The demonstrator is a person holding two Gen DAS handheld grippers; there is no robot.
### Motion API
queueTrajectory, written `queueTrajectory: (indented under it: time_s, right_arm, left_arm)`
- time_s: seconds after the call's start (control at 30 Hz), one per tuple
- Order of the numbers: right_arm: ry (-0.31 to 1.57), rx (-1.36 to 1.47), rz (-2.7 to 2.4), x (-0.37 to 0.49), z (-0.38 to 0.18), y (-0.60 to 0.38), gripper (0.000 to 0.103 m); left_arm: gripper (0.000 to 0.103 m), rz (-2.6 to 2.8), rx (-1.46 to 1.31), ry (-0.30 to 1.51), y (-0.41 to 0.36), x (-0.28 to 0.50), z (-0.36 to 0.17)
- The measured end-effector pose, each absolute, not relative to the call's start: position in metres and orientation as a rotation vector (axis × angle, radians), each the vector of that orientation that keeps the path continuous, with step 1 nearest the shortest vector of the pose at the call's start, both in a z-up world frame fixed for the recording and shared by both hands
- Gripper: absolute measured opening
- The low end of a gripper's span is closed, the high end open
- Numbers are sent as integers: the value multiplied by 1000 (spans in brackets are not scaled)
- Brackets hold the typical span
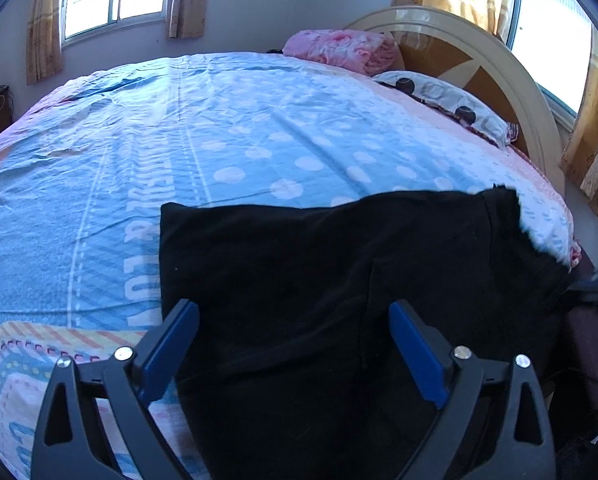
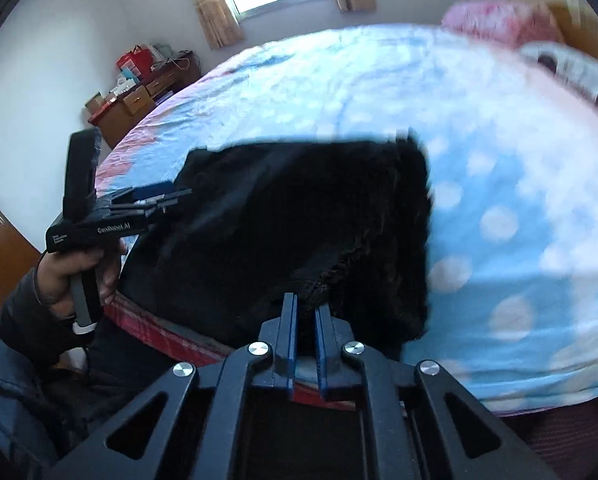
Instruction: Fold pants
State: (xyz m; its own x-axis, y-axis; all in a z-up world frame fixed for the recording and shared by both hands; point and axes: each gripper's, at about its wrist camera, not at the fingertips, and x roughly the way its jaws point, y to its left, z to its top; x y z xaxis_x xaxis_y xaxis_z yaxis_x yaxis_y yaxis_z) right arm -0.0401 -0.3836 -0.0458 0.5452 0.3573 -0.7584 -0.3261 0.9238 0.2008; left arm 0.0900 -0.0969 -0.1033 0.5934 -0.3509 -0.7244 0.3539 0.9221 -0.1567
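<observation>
The black pants lie folded on the near edge of the bed, over the blue dotted sheet. The left tool hovers above them with its blue pads spread wide, gripping nothing. The right tool is clenched on the near hem of the pants. A hand holds the left tool's handle at the bedside.
</observation>
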Motion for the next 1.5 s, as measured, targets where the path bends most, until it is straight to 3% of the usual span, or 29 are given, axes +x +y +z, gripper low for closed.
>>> queueTrajectory:
  time_s: [0.1, 0.27, 0.4, 0.43, 0.47, 0.5, 0.63, 0.77, 1.03, 1.4, 1.5]
  right_arm:
    - [929, -61, 329, -36, -40, -378, 7]
    - [1078, -50, 256, -15, -101, -388, 7]
    - [1096, 22, 297, -12, -88, -396, 11]
    - [1093, 26, 288, -13, -79, -400, 20]
    - [1074, 16, 260, -14, -70, -404, 39]
    - [1033, 2, 219, -16, -60, -407, 44]
    - [870, 80, 264, -11, -21, -404, 46]
    - [810, 72, 410, 16, -21, -356, 48]
    - [1021, 171, 334, 83, -80, -343, 48]
    - [952, 268, 363, 57, -74, -368, 49]
    - [921, 259, 335, 39, -67, -381, 57]
  left_arm:
    - [102, -414, 33, 857, -102, 91, -111]
    - [103, -413, 74, 862, -109, 89, -115]
    - [103, -415, 49, 863, -104, 90, -110]
    - [103, -412, 46, 862, -103, 90, -108]
    - [103, -409, 41, 856, -102, 89, -106]
    - [103, -410, 39, 855, -101, 89, -106]
    - [103, -401, 48, 873, -102, 92, -113]
    - [103, -404, 58, 881, -104, 94, -115]
    - [103, -418, 72, 881, -105, 95, -120]
    - [103, -414, 21, 873, -94, 88, -114]
    - [103, -406, 9, 880, -87, 83, -115]
